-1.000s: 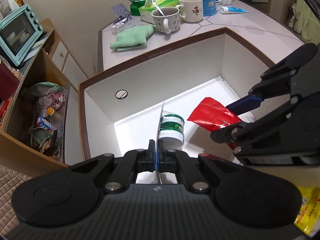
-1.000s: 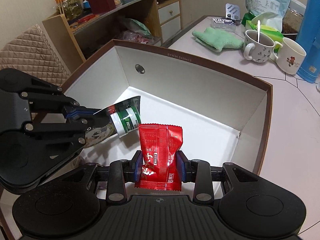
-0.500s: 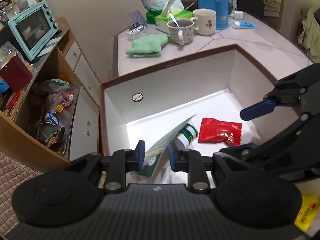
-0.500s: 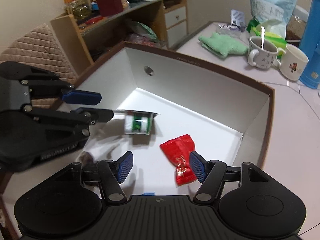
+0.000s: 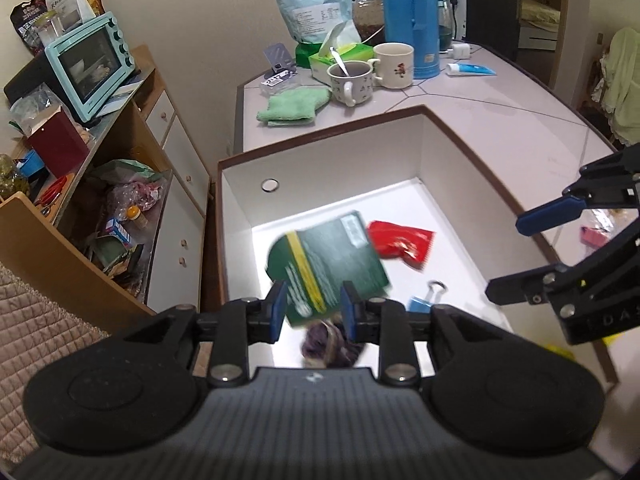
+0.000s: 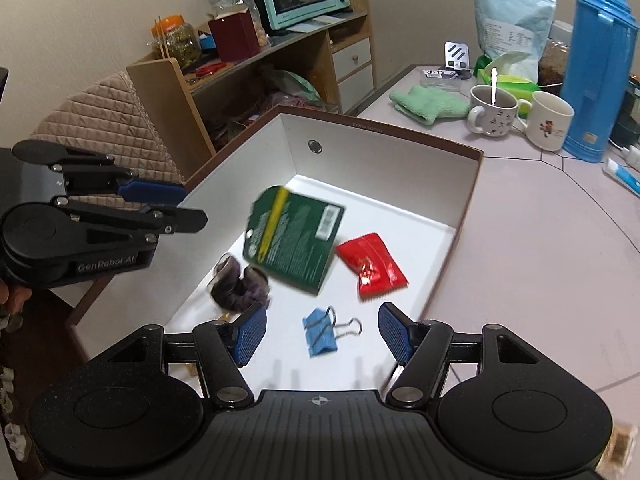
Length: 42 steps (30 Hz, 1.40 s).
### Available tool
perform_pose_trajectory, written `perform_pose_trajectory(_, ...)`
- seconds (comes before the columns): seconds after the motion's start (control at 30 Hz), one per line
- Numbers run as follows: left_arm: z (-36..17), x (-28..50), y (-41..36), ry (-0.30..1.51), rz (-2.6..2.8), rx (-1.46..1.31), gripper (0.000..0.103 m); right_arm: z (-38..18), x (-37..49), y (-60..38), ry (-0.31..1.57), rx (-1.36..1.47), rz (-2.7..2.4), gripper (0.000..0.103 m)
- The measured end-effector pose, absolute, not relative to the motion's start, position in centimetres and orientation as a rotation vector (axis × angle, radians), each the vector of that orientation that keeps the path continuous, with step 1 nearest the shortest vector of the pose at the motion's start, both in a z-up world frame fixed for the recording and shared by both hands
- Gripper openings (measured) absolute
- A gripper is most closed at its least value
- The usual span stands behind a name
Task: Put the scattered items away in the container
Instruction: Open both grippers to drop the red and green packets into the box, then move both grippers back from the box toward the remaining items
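A white box with a brown rim (image 5: 320, 136) (image 6: 380, 128) sits on the counter. Inside it lie a red snack packet (image 5: 400, 242) (image 6: 372, 266), a blue binder clip (image 5: 422, 302) (image 6: 320, 332) and a purple scrunchie (image 5: 332, 346) (image 6: 240, 284). A dark green packet (image 5: 328, 268) (image 6: 296, 240) is blurred with motion over the box floor, free of both grippers. My left gripper (image 5: 312, 311) (image 6: 194, 205) is open above the box's left side. My right gripper (image 6: 322, 334) (image 5: 506, 260) is open above the near right side, with nothing in it.
Behind the box stand two mugs (image 6: 492, 114), a green cloth (image 5: 292, 106), a tissue box, a blue thermos (image 6: 596, 72) and a tube (image 5: 470, 69). A wooden shelf with a mint oven (image 5: 88, 72) runs along the left. A yellow wrapper (image 5: 560, 350) lies on the counter at right.
Both grippers have opened and pulled up and back. The red packet dropped to the box floor, and the green packet left my left fingers and is falling flat.
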<state>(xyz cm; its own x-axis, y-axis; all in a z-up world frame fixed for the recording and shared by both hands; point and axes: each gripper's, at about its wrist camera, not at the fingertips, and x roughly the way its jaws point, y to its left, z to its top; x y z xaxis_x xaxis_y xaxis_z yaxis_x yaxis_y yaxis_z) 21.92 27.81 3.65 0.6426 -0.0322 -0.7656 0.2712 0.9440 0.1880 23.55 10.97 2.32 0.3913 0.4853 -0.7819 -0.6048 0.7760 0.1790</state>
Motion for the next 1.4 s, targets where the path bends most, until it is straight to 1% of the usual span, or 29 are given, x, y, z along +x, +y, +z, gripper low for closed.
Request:
perform_pose_trajectory(0.3,5.0,16.6,25.9,0.858,-0.139,0.286,0.029,3.6,20.0,8.8,0.926,-0.109,0.711,0.065)
perform_pose_trajectory(0.5,5.9,13.6,24.6,0.843,-0.108,0.286,0.034,4.1,18.1,7.2,0.913,-0.096,0.72,0.065)
perform_pose_trajectory(0.8,6.6,10.4,22.2,0.842,-0.065,0.285,0.038,4.9,15.8,4.3,0.901,-0.076,0.751,0.065)
perform_pose_trajectory(1.3,7.6,7.6,17.8,0.824,-0.011,0.288,0.054,5.8,14.1,0.0,0.891,-0.071,0.795,0.066)
perform_pose_trajectory(1.33,7.5,7.4,17.4,0.825,-0.012,0.287,0.057,5.9,14.1,-0.4,0.89,-0.073,0.793,0.071)
perform_pose_trajectory(1.37,7.5,7.3,17.0,0.826,-0.013,0.287,0.06,5.9,14.0,-0.7,0.889,-0.075,0.791,0.091)
perform_pose_trajectory(1.4,7.4,7.2,16.6,0.826,-0.014,0.286,0.062,5.9,13.9,-1.3,0.89,-0.075,0.786,0.097)
